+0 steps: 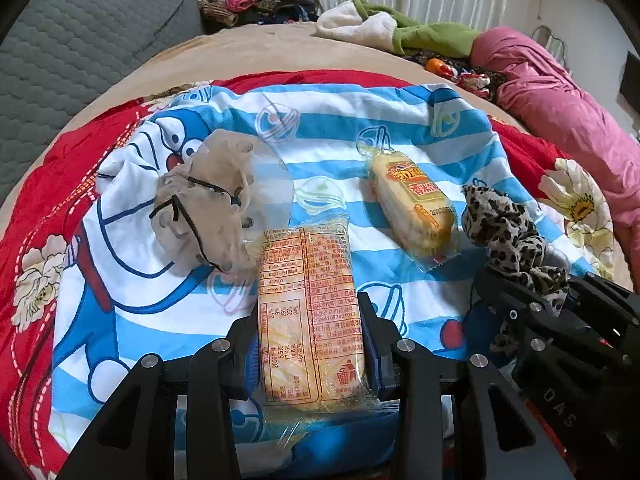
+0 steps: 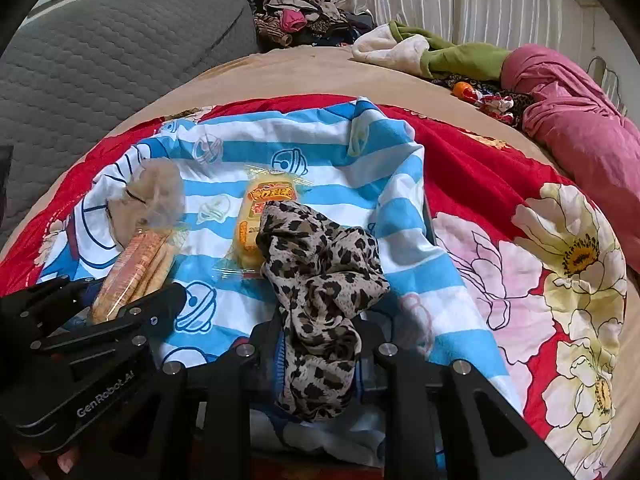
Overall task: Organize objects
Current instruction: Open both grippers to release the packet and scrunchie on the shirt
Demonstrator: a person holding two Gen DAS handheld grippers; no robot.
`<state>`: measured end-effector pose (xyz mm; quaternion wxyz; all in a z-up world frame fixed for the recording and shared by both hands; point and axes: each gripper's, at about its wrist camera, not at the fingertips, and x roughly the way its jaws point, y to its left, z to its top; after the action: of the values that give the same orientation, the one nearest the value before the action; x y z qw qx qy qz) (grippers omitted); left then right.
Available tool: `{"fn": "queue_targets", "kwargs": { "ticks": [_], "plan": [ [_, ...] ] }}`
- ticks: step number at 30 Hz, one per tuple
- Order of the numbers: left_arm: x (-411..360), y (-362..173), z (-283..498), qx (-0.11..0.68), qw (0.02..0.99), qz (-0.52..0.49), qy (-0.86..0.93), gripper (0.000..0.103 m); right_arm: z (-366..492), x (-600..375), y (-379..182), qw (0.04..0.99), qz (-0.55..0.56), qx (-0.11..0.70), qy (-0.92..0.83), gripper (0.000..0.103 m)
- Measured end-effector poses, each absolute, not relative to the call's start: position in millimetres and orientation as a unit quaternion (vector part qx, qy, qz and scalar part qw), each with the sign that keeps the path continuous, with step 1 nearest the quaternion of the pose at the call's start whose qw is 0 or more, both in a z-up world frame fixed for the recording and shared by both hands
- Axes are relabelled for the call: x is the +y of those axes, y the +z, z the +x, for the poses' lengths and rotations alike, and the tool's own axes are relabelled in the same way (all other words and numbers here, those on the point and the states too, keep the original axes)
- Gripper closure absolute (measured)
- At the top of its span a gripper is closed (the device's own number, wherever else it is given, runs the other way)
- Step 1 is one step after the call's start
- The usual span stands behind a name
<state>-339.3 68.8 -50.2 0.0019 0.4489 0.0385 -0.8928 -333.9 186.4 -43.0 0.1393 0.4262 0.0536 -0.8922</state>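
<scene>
My left gripper (image 1: 310, 340) is shut on an orange snack packet (image 1: 308, 280), printed back up, its far end over the blue-striped cartoon cloth (image 1: 340, 132). My right gripper (image 2: 320, 344) is shut on a crumpled leopard-print cloth (image 2: 320, 276), which bunches up above its fingers. In the left wrist view the right gripper (image 1: 532, 304) and leopard cloth (image 1: 504, 232) are at the right. In the right wrist view the left gripper (image 2: 120, 296) with its packet (image 2: 136, 264) is at the left. A second yellow snack packet (image 1: 416, 208) (image 2: 256, 216) lies on the cloth, partly hidden by the leopard cloth.
A beige cloth item with a black cord in clear wrap (image 1: 212, 216) (image 2: 152, 196) lies left on the striped cloth. Below is a red floral blanket (image 2: 520, 220). A pink quilt (image 2: 580, 120), a green and white garment (image 2: 440, 56), a clothes pile (image 2: 304, 16) and a grey cushion (image 2: 120, 52) surround the bed.
</scene>
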Motion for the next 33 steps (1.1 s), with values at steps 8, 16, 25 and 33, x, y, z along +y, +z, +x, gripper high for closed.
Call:
{"fn": "queue_targets", "kwargs": {
  "ticks": [8,16,25,33],
  "plan": [
    [69.2,-49.9,-338.0,0.036,0.006,0.45,-0.892,0.061,-335.0,185.7,-48.1,0.137,0.434,0.062,-0.888,0.078],
    [67.6,-49.9,-339.0,0.036,0.009,0.452,-0.891,0.061,-334.3,181.1,-51.3,0.137,0.437,0.073,-0.886,0.073],
    [61.6,-49.9,-338.5,0.045,0.019,0.457,-0.888,0.05,-331.1,178.2,-48.0,0.146,0.437,0.071,-0.885,0.061],
    [54.2,-46.0,-334.2,0.047,0.036,0.451,-0.891,0.038,-331.2,183.1,-42.1,0.14,0.429,0.071,-0.889,0.057]
  ]
}}
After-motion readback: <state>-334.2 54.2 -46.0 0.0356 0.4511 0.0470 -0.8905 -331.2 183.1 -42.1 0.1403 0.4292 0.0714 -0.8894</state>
